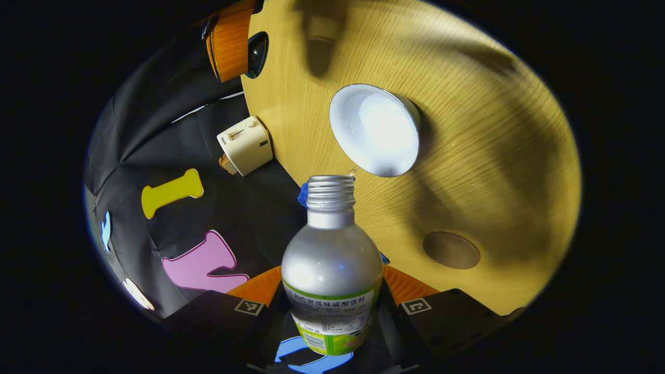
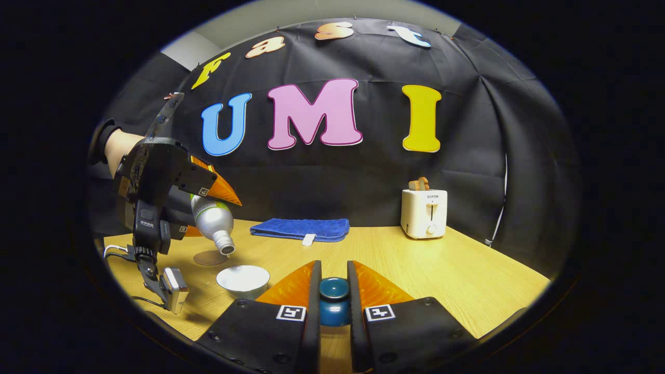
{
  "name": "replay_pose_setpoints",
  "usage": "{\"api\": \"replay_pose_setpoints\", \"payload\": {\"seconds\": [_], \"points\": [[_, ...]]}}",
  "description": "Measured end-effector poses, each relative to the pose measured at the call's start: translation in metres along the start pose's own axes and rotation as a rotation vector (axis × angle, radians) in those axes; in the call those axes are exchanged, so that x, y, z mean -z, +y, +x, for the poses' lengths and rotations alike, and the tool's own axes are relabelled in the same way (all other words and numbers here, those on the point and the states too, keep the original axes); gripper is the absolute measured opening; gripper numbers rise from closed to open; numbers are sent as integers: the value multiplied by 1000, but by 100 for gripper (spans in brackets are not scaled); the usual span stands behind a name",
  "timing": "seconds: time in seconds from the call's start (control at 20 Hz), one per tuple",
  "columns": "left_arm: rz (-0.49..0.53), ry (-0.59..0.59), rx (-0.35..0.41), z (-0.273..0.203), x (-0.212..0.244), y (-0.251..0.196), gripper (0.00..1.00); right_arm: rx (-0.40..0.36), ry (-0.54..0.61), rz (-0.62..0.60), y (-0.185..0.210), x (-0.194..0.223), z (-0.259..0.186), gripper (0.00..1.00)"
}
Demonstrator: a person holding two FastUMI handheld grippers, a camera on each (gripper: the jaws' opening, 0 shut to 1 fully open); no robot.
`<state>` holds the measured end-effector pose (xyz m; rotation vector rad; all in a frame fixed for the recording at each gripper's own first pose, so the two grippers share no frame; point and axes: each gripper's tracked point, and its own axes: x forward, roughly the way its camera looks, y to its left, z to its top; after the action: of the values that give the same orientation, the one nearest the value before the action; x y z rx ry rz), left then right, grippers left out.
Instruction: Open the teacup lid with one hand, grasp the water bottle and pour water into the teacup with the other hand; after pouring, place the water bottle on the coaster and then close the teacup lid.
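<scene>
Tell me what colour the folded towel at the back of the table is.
Blue; the towel shows best in the right gripper view, lying flat near the wall.

Toaster [image 2: 424,213]: brand word "SUPOR" on its front face above the lever slot, legible in the right gripper view; in the left gripper view the same mark is too small to read. Water bottle [image 1: 331,270]: printing on its label, not recorded. Square black-and-white coded markers on the gripper bodies carry no readable characters
</scene>
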<state>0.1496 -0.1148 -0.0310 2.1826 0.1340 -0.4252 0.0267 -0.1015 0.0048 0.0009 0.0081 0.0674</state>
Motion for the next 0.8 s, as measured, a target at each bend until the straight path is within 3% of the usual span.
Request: {"api": "replay_pose_setpoints", "payload": {"seconds": [0.15,0.4,0.8], "points": [[-91,-33,-2,2,-3,-9,80,0,0,0,0,0,0,27],[-439,-96,-26,1,-2,-25,80,1,1,0,0,0,0,27],[-1204,-137,-98,-17,18,-40,80,2,0,0,0,0,0,27]]}}
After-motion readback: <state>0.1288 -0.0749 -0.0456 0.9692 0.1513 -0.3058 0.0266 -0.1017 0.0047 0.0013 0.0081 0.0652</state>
